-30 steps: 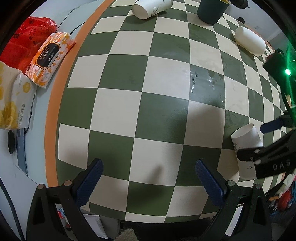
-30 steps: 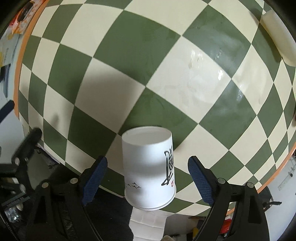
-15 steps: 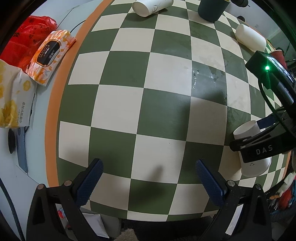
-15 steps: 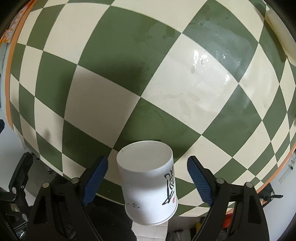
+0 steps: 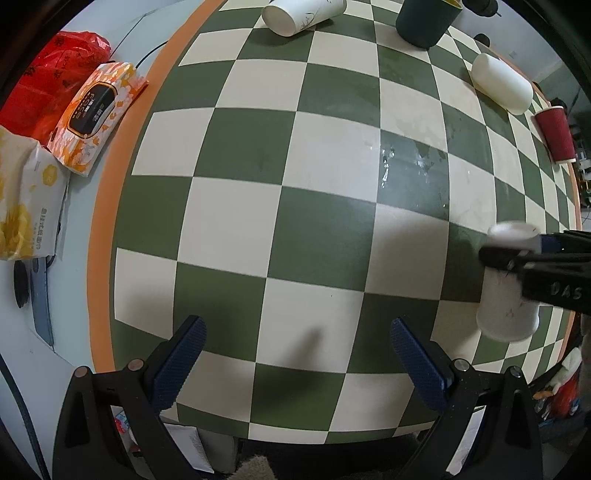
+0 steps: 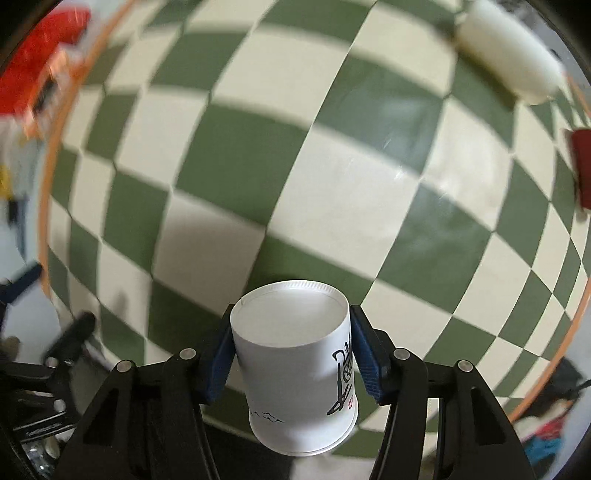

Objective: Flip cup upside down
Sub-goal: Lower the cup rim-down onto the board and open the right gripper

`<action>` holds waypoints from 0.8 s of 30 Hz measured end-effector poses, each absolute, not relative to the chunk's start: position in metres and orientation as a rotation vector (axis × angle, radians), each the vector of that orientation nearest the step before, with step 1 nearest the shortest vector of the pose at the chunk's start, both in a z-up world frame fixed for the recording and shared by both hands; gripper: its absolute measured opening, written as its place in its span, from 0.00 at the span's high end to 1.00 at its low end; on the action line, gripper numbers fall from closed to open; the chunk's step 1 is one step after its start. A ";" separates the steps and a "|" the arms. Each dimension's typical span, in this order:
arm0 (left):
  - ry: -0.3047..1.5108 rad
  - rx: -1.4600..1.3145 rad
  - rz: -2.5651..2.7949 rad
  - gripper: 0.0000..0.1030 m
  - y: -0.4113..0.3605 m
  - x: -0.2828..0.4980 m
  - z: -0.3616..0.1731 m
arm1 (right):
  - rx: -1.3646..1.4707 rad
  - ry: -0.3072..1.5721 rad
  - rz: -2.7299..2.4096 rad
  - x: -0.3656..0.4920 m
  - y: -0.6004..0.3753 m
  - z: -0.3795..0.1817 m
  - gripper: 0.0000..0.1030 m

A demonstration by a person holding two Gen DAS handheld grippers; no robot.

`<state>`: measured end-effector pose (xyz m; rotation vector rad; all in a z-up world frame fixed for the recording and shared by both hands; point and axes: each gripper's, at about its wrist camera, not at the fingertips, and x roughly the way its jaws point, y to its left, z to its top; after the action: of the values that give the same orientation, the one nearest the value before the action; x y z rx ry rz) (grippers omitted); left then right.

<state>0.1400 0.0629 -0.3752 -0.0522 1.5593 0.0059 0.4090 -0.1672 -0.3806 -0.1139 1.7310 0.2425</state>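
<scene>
A white paper cup point(image 6: 295, 365) with black drawings sits between the blue pads of my right gripper point(image 6: 291, 354), which is shut on its sides. Its closed base points away from the camera and its rim toward me. In the left wrist view the same cup point(image 5: 506, 310) shows at the right edge, base up and rim down, held by the black right gripper over the checkered tabletop. My left gripper point(image 5: 299, 354) is open and empty above the table's near edge.
On the green-and-cream checkered table point(image 5: 295, 184) lie a white cup point(image 5: 303, 14) on its side, a dark green cup point(image 5: 424, 22), another white cup point(image 5: 502, 85) on its side and a red cup point(image 5: 554, 133). Wipes packs point(image 5: 92, 114) and a red bag point(image 5: 48, 74) lie at the left.
My right gripper has closed on the white cup and swung with it, so its view is blurred. The left gripper has barely moved.
</scene>
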 end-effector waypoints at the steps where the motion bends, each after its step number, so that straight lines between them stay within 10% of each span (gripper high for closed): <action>1: 1.558 -0.055 0.005 0.01 0.062 0.142 -0.375 | -0.090 1.681 0.229 0.409 -0.173 -0.374 0.42; 13: 1.556 -0.036 0.002 0.01 0.049 0.175 -0.378 | 0.164 1.067 0.077 0.409 -0.225 -0.329 0.42; 24: 1.554 0.018 -0.034 0.01 0.028 0.179 -0.379 | 0.106 0.982 0.100 0.379 -0.205 -0.341 0.42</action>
<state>0.1789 0.0278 -0.3794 0.0179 1.5537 -0.0337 0.3794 -0.2054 -0.3411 0.1061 0.9821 0.1000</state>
